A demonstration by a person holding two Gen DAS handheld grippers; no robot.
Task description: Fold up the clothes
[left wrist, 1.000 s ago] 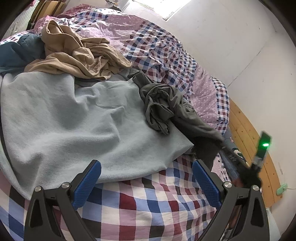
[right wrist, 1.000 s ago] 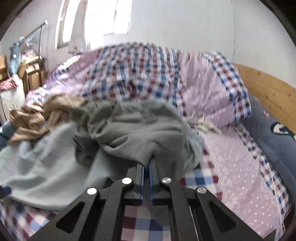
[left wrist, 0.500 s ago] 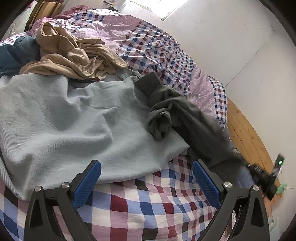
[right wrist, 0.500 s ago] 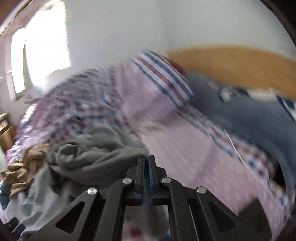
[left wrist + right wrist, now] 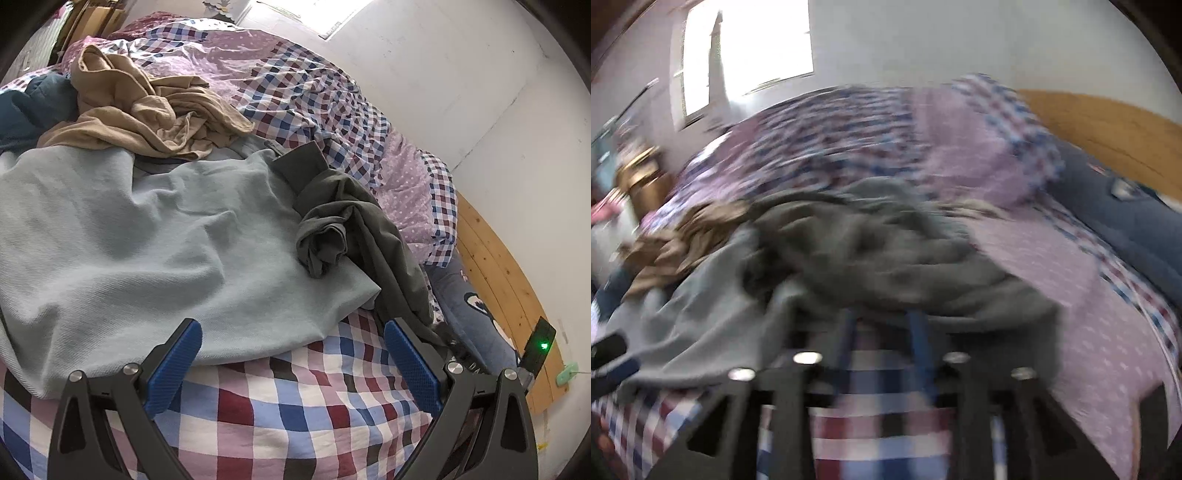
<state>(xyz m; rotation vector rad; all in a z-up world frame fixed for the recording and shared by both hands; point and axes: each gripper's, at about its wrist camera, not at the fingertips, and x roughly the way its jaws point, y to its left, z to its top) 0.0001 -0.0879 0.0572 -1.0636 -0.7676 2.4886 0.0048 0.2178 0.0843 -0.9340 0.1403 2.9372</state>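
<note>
The right gripper [image 5: 882, 328] shows blurred at the bottom of its own view. Its jaws have just been opening and now stand parted, with checked bedding visible between them. The near hem of the dark grey garment [image 5: 886, 258] lies at their tips; whether cloth still touches a pad cannot be told through the blur.

The left gripper [image 5: 291, 362] hangs over the checked bedsheet [image 5: 280, 417], jaws spread wide and empty, blue pads just short of the hem of a pale blue garment [image 5: 147, 240] spread flat ahead of it.

From the left wrist view, the dark grey garment [image 5: 354, 221] lies bunched on the pale blue garment's right edge, with a long strip running down and to the right toward the right gripper's side. The right hand is therefore the nearer one; a fresh grip would likely come along that strip.

Farther off sit a crumpled tan garment [image 5: 147, 107], a dark teal piece [image 5: 33, 107], and a wooden headboard [image 5: 498, 273].
</note>
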